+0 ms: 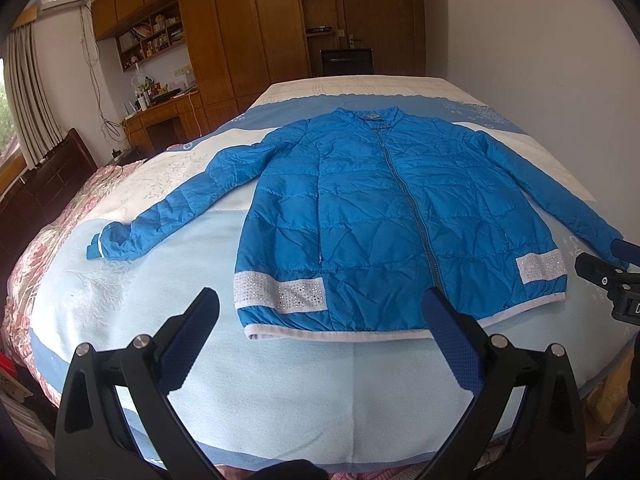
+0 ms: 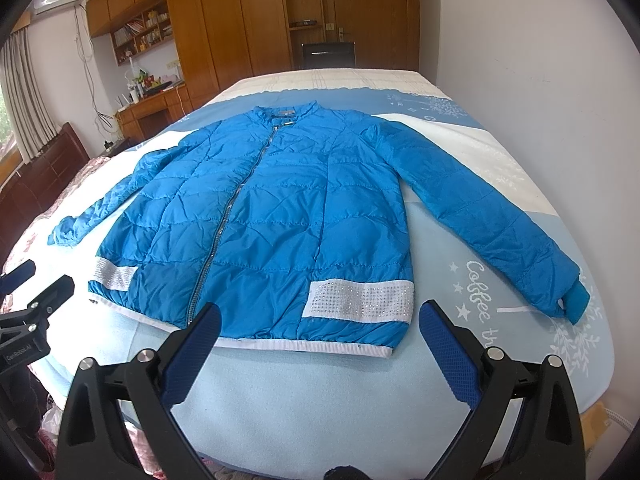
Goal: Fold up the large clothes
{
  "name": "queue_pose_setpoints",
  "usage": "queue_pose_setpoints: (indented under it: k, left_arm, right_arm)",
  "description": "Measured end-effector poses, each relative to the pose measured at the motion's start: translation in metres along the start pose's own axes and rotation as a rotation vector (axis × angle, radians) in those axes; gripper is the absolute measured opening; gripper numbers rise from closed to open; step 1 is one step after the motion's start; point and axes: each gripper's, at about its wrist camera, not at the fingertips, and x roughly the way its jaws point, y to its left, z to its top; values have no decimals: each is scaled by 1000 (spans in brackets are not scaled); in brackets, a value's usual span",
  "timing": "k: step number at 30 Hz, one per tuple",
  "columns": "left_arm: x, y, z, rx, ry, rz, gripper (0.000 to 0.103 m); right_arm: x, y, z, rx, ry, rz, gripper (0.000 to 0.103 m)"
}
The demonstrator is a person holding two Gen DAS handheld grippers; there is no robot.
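Note:
A blue quilted jacket [image 1: 372, 208] lies flat and zipped on the bed, collar far, white hem near, both sleeves spread out to the sides. It also shows in the right wrist view [image 2: 280, 220]. My left gripper [image 1: 320, 304] is open and empty, held just short of the hem, left of the zip. My right gripper [image 2: 320, 316] is open and empty, held just short of the hem on the jacket's right half. The right gripper also shows at the edge of the left wrist view [image 1: 612, 276], near the right cuff [image 2: 572, 304].
The bed [image 1: 280, 392] has a light blue and white cover. A pink floral quilt [image 1: 44, 232] lies along its left side by a dark headboard [image 1: 44, 176]. A desk and wooden wardrobes [image 1: 240, 40] stand behind. A white wall [image 2: 540, 60] runs along the bed's right side.

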Motion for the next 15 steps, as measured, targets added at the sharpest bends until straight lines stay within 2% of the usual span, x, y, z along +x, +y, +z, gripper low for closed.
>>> queue_pose_setpoints:
  k: [15]
  left_arm:
    - [0, 0, 0, 2, 1, 0, 100]
  right_arm:
    - [0, 0, 1, 1, 0, 1, 99]
